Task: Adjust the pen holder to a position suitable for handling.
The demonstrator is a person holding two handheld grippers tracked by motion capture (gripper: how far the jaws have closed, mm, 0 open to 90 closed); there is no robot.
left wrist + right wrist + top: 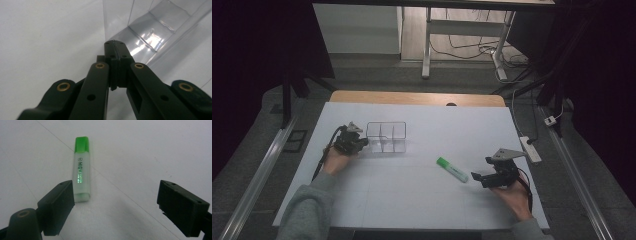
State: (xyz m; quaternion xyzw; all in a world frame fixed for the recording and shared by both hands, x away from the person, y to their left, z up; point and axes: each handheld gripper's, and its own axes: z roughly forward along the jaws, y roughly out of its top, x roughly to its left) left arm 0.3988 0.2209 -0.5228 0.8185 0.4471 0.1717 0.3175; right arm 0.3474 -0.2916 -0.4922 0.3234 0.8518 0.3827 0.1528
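Observation:
A clear plastic box (386, 136) with several compartments stands left of the table's middle. My left gripper (358, 141) sits at the box's left end. In the left gripper view its jaws (114, 50) are pressed together at the corner of the clear box (150, 27), with a thin edge of its wall showing between the pads. A green highlighter (452, 169) lies flat right of centre. My right gripper (481, 170) rests just right of it, open. In the right gripper view the highlighter (81, 170) lies ahead, its near end beside the left pad of that gripper (117, 197).
A white sheet (422, 200) covers the table, with a wooden edge (417, 98) at the back. A white power strip (530, 148) lies off the right side. Desk legs and cables stand on the floor beyond.

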